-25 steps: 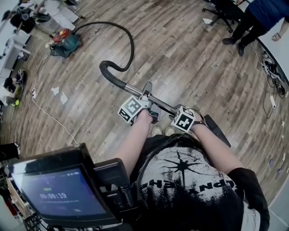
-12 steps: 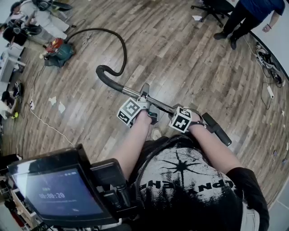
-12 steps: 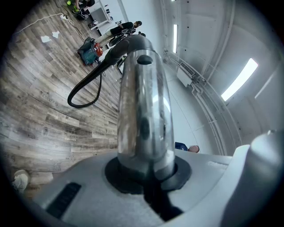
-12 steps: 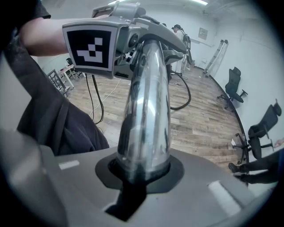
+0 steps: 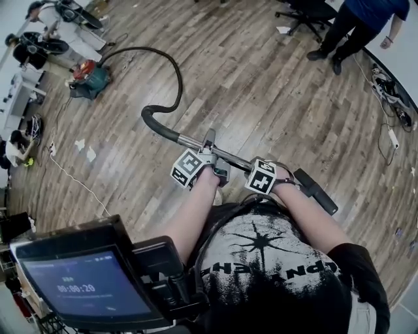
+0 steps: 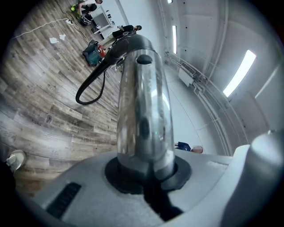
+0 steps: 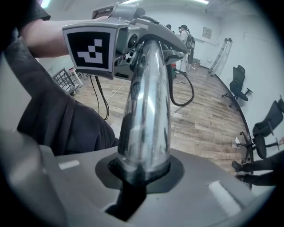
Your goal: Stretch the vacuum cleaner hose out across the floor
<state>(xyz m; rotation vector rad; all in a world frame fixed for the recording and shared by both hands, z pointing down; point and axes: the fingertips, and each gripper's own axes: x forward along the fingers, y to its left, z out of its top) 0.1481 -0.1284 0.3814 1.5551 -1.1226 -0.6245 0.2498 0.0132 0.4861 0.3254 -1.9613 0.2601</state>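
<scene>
The teal and red vacuum cleaner [image 5: 90, 75] sits on the wood floor at the far left. Its black hose [image 5: 171, 68] arcs from it to a curved black handle [image 5: 155, 117]. From the handle a chrome wand [image 5: 230, 158] runs right to a black end piece [image 5: 317, 192]. My left gripper [image 5: 210, 168] is shut on the wand near the handle. My right gripper [image 5: 274, 177] is shut on it further right. In the left gripper view the wand [image 6: 144, 102] rises from between the jaws [image 6: 146, 177], with the hose [image 6: 91, 86] beyond. In the right gripper view the wand [image 7: 148, 106] leads up to the left gripper [image 7: 128, 35].
A person in blue [image 5: 358, 25] stands by an office chair [image 5: 305, 13] at the top right. Cables [image 5: 390, 111] lie along the right wall. A white cord [image 5: 73, 171] and paper scraps [image 5: 85, 149] lie on the floor at the left. A screen device [image 5: 85, 282] fills the bottom left.
Both grippers and the wand have drifted slightly down and right in the head view. The vacuum cleaner and the hose's arc look much the same.
</scene>
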